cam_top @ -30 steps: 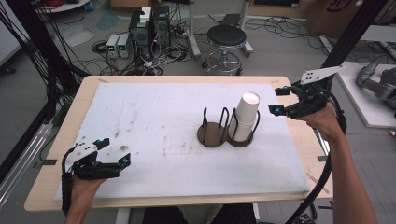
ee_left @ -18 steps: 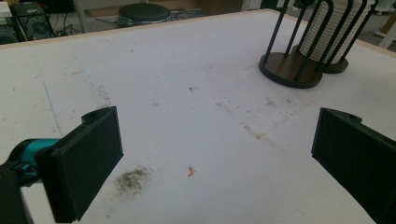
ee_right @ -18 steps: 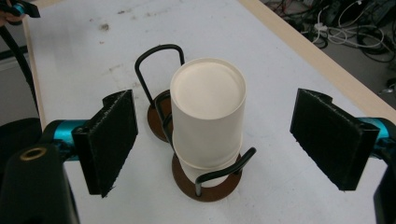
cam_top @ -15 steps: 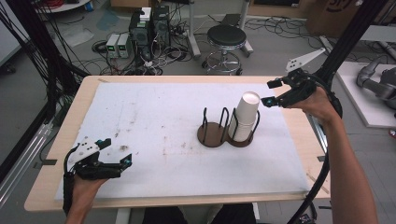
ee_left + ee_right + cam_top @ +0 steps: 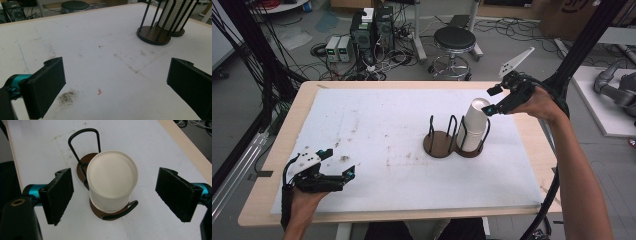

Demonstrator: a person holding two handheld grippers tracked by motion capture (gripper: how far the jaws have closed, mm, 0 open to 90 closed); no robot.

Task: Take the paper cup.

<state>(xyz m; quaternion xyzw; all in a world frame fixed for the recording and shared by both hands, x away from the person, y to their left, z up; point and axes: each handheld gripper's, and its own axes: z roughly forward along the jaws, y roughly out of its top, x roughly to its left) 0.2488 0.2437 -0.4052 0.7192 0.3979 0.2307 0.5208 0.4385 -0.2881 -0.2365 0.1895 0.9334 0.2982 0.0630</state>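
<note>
Wire loops of the holder (image 5: 85, 145) close around the cup stack (image 5: 111, 180).

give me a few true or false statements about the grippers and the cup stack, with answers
1. The right gripper is shut on the cup stack. False: its jaws stand open on either side of the stack, apart from it.
2. The cup stack sits in the holder, in its right-hand bay in the high view. True.
3. The holder's other bay also holds cups. False: it is empty.
4. The left gripper is open and holds nothing. True.
5. The left gripper is beside the holder. False: it is low over the table near its front left corner, far from the holder.
</note>
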